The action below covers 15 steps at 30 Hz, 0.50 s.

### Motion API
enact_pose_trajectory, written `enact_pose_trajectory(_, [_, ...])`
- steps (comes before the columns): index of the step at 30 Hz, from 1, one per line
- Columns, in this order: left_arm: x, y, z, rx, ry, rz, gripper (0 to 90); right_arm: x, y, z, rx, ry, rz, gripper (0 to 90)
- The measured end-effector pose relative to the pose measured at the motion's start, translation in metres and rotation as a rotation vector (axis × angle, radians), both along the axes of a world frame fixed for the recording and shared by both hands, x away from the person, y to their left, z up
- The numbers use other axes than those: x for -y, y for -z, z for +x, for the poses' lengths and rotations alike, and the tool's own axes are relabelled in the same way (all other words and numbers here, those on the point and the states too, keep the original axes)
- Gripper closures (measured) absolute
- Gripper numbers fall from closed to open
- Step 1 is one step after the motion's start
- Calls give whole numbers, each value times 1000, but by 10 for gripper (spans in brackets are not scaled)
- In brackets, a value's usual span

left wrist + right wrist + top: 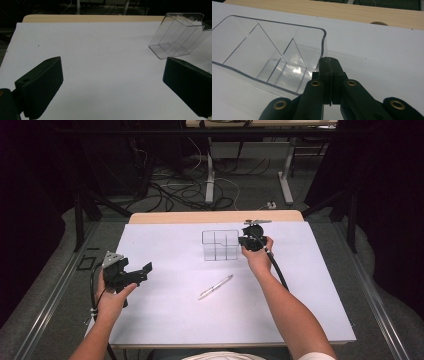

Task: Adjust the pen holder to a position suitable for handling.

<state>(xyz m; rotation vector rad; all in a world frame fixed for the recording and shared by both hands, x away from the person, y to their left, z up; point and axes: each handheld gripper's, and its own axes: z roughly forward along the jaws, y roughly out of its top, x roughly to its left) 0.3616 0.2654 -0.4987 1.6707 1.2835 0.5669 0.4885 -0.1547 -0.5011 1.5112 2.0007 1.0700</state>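
While the left gripper (131, 274) waited near the table's (165, 320) front-left w/ jaws spread wide and holding nothing, a pen (215, 287) lay mid-table, long axis diagonal, roughly btw. both hands. Farther back, the right gripper (329, 75) was clamped on the wall of the clear organizer (220, 245), which stood near the far edge.

Right gripper (329, 65), lower centre, jaws closed on the wall of a clear divided container (269, 50) at left; white sheet (374, 50) beneath, wooden table edge (362, 13) along top.
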Motion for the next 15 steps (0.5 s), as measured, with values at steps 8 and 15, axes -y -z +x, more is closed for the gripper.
enact_pose_trajectory(8, [0, 0, 0, 3, -1, 0, 28, -8, 0, 0, 4, -14, -9, 900])
enact_pose_trajectory(15, [0, 0, 0, 0, 1, 0, 28, -11, 0, 0, -1, -17, -5, 900])
